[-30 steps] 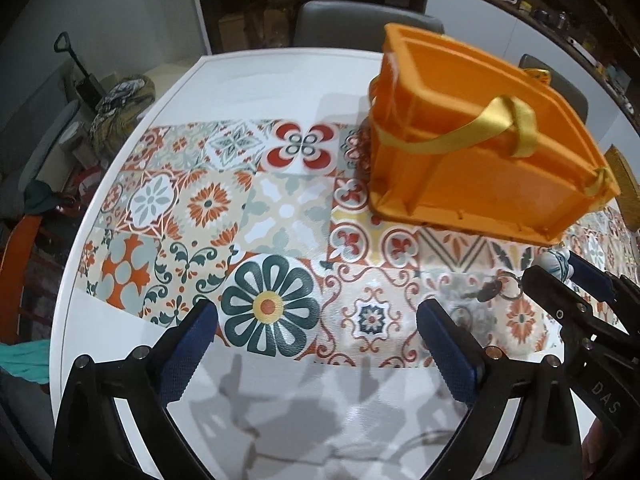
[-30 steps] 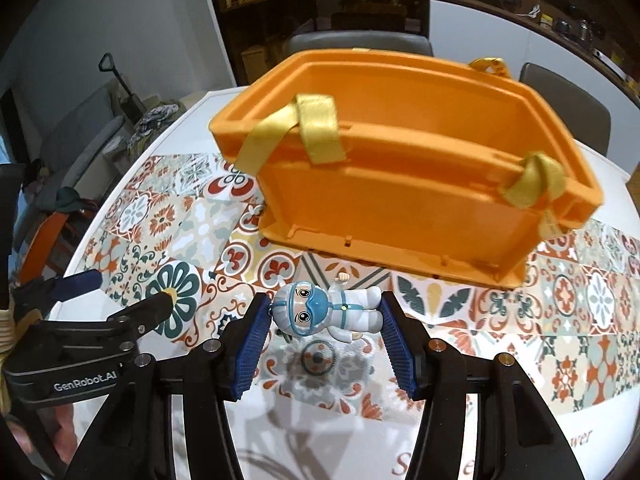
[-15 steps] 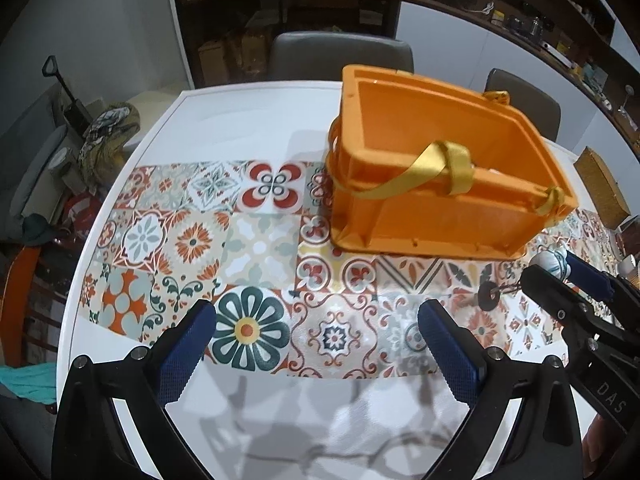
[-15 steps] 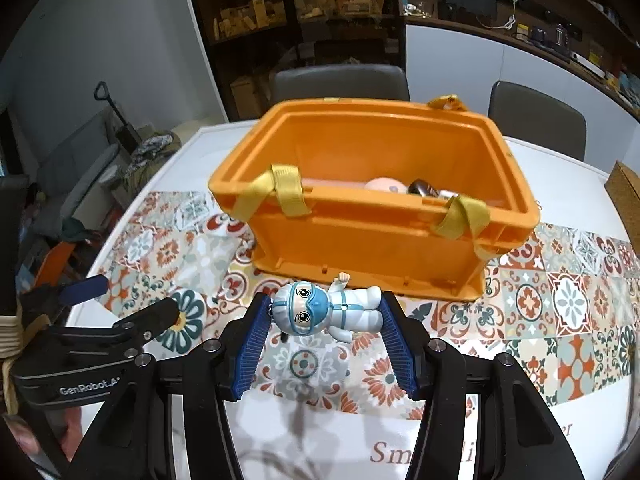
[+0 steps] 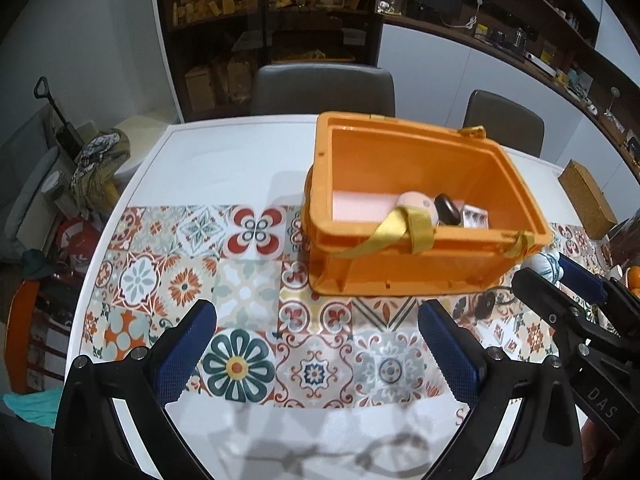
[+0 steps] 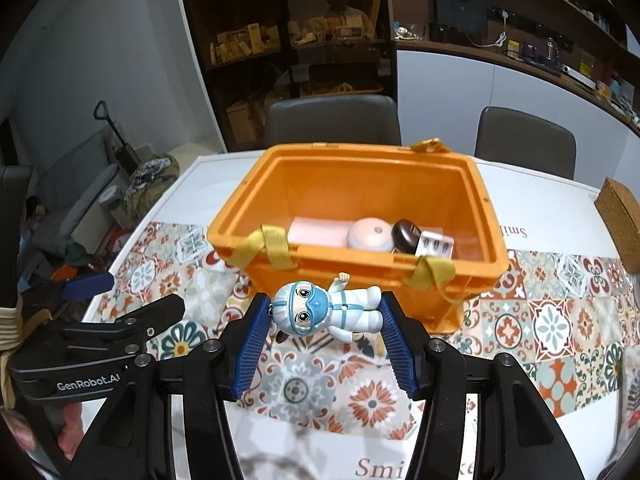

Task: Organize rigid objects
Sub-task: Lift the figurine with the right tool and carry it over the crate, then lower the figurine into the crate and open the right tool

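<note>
My right gripper (image 6: 326,312) is shut on a small white and blue toy figure (image 6: 326,310), which lies sideways between the blue pads, lifted above the table just in front of the orange crate (image 6: 360,272). The crate (image 5: 420,276) has yellow strap handles and holds a pink pad, a round pink object (image 6: 370,234), a dark round object (image 6: 404,236) and a small white box (image 6: 434,245). My left gripper (image 5: 316,352) is open and empty above the patterned mat, left of the crate's front. The right gripper shows at the right edge of the left wrist view.
A patterned tile mat (image 5: 180,280) covers the white round table (image 5: 224,160). Two grey chairs (image 6: 332,124) stand behind the table. A cork block (image 6: 618,216) lies at the far right. Clutter sits on the floor to the left, and shelves line the back wall.
Both grippers have risen and tilted up, so the crate's inside and its contents now show. The toy figure stays clamped in the right gripper. The left gripper stays open.
</note>
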Demonstrator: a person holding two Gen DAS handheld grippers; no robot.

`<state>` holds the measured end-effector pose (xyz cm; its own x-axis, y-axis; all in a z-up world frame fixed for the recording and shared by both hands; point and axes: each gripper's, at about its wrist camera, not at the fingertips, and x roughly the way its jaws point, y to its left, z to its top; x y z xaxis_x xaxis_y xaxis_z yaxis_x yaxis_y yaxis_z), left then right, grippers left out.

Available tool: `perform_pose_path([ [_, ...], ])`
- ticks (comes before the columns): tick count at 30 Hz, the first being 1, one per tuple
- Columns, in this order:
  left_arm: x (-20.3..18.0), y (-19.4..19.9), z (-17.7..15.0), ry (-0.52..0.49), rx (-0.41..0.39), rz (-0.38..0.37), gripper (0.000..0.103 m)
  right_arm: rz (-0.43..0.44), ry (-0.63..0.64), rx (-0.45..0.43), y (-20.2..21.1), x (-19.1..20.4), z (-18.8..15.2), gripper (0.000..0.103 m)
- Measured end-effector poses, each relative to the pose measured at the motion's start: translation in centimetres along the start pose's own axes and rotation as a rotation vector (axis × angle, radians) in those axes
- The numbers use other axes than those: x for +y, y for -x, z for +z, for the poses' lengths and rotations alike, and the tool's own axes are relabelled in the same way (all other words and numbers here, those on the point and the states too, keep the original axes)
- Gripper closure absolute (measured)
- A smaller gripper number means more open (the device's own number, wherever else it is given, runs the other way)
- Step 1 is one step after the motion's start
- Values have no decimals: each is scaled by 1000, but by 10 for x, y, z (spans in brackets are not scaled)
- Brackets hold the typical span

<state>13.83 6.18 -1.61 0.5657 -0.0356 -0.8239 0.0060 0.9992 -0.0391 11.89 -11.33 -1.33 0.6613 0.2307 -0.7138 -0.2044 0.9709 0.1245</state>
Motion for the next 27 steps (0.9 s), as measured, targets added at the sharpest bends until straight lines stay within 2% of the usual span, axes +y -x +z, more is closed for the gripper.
perform_pose_path([
  [11,-6,14,33,-34,-75,26,0,-17,7,-56,7,-2,28,48],
  [25,-8,6,69,-34,-94,32,0,-51,-11,-75,-5,-14,65,48],
  [27,-9,2,73,-35,-89,38,0,-70,-4,-56,-11,-14,71,48],
])
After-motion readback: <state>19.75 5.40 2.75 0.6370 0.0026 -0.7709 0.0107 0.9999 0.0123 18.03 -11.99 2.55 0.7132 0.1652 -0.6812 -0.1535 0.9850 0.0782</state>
